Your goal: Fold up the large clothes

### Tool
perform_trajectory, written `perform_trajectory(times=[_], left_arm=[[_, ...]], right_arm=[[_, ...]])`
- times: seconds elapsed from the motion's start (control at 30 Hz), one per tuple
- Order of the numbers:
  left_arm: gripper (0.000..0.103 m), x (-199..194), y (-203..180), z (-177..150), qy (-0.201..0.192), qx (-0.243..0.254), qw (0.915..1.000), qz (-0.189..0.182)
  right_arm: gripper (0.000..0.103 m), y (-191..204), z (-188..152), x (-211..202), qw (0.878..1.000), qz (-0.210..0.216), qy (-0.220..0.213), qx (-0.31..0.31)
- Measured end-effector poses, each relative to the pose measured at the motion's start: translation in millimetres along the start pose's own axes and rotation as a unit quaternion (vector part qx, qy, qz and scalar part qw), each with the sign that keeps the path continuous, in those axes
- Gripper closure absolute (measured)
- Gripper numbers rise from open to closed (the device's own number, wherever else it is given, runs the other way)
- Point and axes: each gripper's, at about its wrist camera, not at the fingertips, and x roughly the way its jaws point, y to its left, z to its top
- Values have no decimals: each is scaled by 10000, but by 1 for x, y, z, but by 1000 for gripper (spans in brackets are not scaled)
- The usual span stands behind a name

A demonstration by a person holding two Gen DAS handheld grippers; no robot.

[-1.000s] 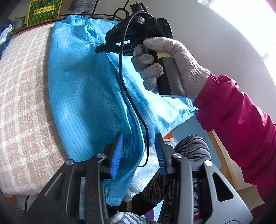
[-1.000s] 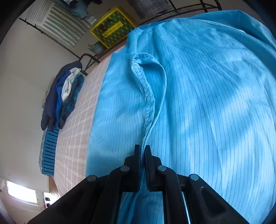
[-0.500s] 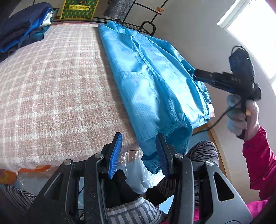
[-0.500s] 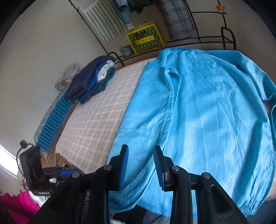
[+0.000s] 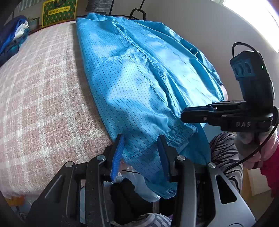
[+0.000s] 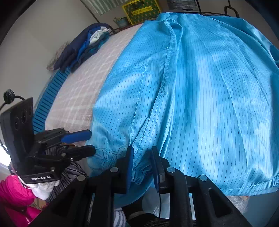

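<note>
left wrist view: the blue garment lies on the right side of the checked bed, its near hem hanging over the edge between the half-open fingers of the left gripper. the right gripper, marked "das", is closing around a hem fold. folded dark clothes sit far left beside a yellow box, its writing unreadable.

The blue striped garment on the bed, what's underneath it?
Under the blue striped garment lies a pink checked bedcover, visible beside it and running beneath its edge. Whatever sits under the garment's middle is covered. Its elastic hem hangs past the bed's near edge.
</note>
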Motion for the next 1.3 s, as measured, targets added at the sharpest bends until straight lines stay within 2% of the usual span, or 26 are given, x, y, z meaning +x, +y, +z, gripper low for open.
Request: perform_trajectory(times=[0.07, 0.2, 0.3, 0.37, 0.47, 0.63, 0.7, 0.8, 0.97, 1.13, 1.3], left_arm=[[63, -2, -3, 3, -6, 45, 10000, 39], [63, -20, -6, 14, -219, 23, 9997, 40], [63, -41, -11, 25, -452, 25, 9988, 179], [63, -56, -14, 34, -615, -46, 9979, 217], [63, -78, -16, 47, -837, -165, 9962, 152], [63, -100, -30, 66, -993, -167, 9949, 18], [63, -102, -37, 73, -975, -120, 9952, -23], [62, -101, -49, 85, -922, -134, 9955, -182], [59, -92, -70, 103, -832, 3, 9961, -293], [59, -82, -81, 119, -705, 220, 9968, -320], [59, -67, -77, 132, -622, 265, 9971, -339]], right_arm=[[82, -2, 0, -10, 9998, 24, -119, 139], [76, 8, 1, -43, 9986, -175, -507, -6], [63, 17, 1, -80, 9943, -429, -979, -16], [50, 20, 3, -105, 9915, -416, -1231, 82], [40, 24, 7, -141, 9859, -422, -1599, 262], [38, 25, 16, -192, 9781, -217, -2024, 441], [38, 19, 16, -208, 9743, -282, -2182, 486], [37, -1, 11, -227, 9693, -414, -2346, 605], [37, -57, -4, -250, 9574, -711, -2580, 1082], [36, -122, -19, -263, 9378, -922, -2779, 1863], [36, -182, -28, -266, 9128, -1110, -2951, 2597]])
